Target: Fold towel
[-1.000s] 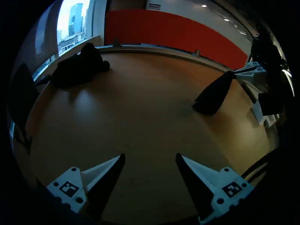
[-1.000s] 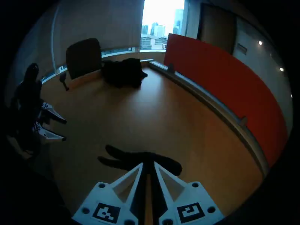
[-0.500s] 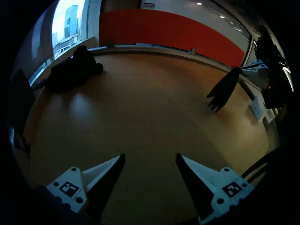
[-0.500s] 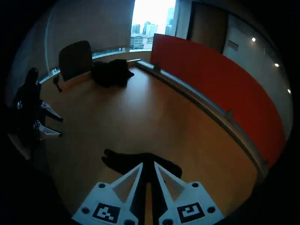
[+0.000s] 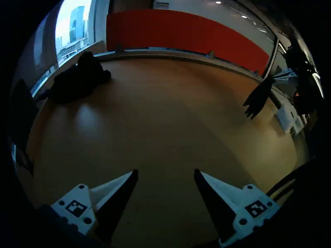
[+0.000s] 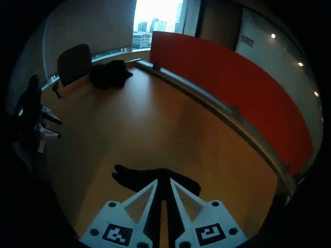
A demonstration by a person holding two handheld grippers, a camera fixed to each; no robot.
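Two white fingers of our left gripper (image 5: 164, 171) stand wide apart in the left gripper view, with bare wooden table (image 5: 165, 120) between them and nothing held. Each finger carries a square black-and-white coded tag (image 5: 75, 205), a pattern rather than letters.

In the right gripper view our right gripper (image 6: 164, 181) has its fingers drawn almost together, pinching the towel (image 6: 138, 177). It is dark and limp and spreads just ahead of the fingertips over the table. From the left gripper view we see the towel (image 5: 257, 99) hanging from that gripper at the table's right side, its lower end split into narrow lobes. Whether it touches the wood we cannot tell.

Farther off, a dark heap of cloth (image 5: 78, 78) lies at the table's far corner, well apart from both grippers, with a dark chair (image 6: 73, 64) just beside it. Along the far edge runs a red partition (image 6: 231, 82). Beyond it a small wall plaque (image 6: 247, 40) is too small to read, and a window (image 6: 155, 20) shows city towers.
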